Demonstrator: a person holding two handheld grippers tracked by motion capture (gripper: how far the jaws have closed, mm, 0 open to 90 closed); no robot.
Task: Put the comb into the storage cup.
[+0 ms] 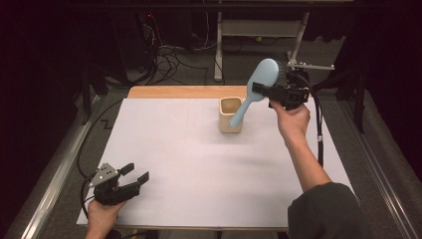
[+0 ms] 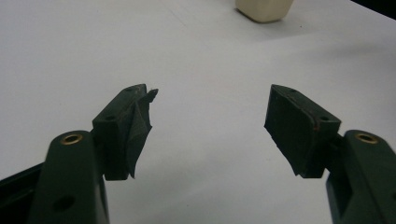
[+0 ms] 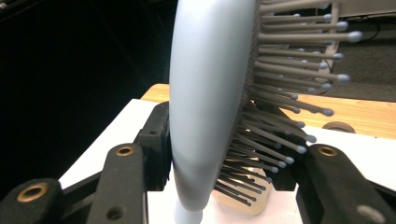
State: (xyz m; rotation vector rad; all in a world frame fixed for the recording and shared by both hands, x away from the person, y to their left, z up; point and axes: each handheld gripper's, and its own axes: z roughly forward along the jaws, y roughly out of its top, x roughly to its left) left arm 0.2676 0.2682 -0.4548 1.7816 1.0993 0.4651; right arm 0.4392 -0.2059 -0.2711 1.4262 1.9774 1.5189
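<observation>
Now my right hand-held gripper (image 1: 263,90) clamps light blue hairbrush (image 1: 257,88) at neck, above surface (image 1: 199,164) at 1 o'clock. Brush tilted, handle tip dipping into beige cup (image 1: 231,115) at 12 o'clock. My left hand-held gripper (image 1: 135,177) rests at 7 o'clock, jaws spread, nothing between.

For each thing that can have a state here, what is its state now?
Hairbrush: lifted, tilted, handle end pointing down at the cup's mouth.
Cup: upright on the white sheet, open top.
Right hand-held gripper: shut on the hairbrush at its lower head.
Left hand-held gripper: open, nothing between its jaws, low over the sheet.
</observation>
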